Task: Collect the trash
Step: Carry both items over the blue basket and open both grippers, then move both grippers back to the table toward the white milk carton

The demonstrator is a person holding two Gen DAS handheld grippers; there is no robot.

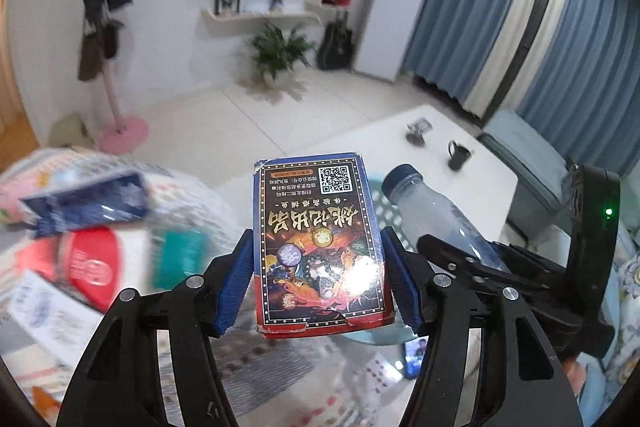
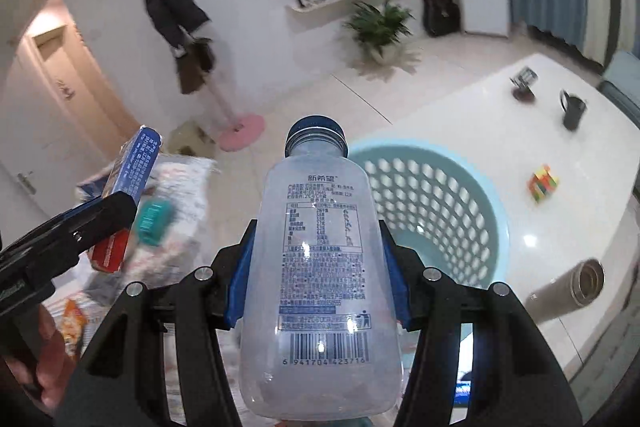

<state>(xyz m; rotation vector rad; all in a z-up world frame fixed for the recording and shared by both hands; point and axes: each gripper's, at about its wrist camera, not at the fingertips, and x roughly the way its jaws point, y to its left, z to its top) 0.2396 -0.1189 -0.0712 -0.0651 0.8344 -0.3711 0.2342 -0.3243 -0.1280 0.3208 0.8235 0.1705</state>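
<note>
Both tongs loaded: left tongs clamp the card box flat-on by its sides, right tongs grip the empty bottle cap-forward, both held up near the blue basket, likely for dropping in.

Clutter pile left of the box – smeared, items unreadable

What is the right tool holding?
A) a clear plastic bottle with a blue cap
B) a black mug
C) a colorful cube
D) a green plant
A: the right tool is clamped on both sides of a clear plastic bottle with a blue cap, above the light blue basket.
</note>
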